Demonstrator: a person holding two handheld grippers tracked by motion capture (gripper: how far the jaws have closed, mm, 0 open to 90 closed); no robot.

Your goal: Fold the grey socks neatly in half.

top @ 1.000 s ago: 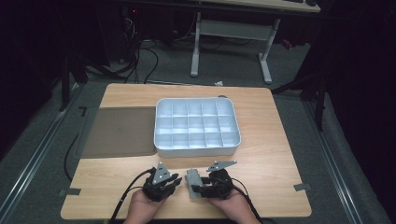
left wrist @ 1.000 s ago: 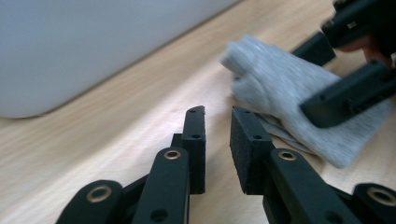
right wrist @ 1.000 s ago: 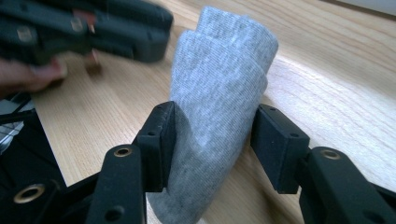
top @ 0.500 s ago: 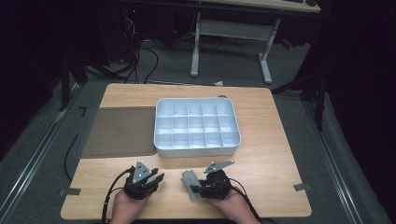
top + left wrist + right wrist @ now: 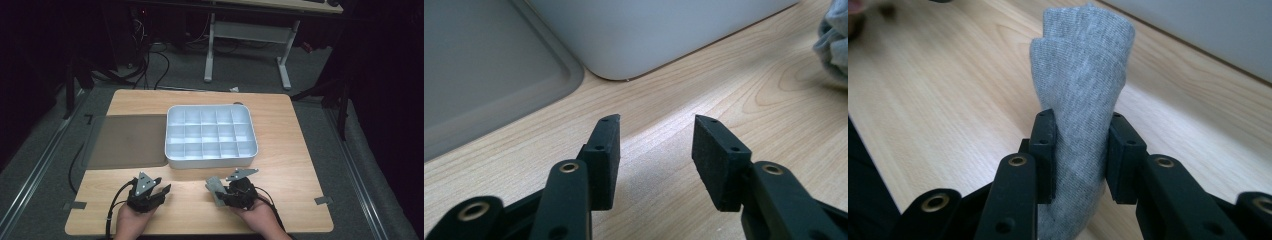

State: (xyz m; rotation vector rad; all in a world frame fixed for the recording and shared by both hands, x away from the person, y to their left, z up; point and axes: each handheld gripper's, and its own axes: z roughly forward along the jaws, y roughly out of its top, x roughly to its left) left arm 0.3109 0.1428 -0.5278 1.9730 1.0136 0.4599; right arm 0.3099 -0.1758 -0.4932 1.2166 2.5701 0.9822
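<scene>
Clamping the folded grey sock (image 5: 1080, 75) between both pads of the right tool (image 5: 1079, 150), keeping it held just above the wooden counter (image 5: 300, 165) near its front edge, in front of the white compartment tray (image 5: 211, 134). Having just been opening, standing apart with nothing between the jaws: the left tool (image 5: 656, 145), hovering low over bare counter left of the sock, close to the tray's front corner and the grey lid (image 5: 127, 140) lying flat beside the tray.
</scene>
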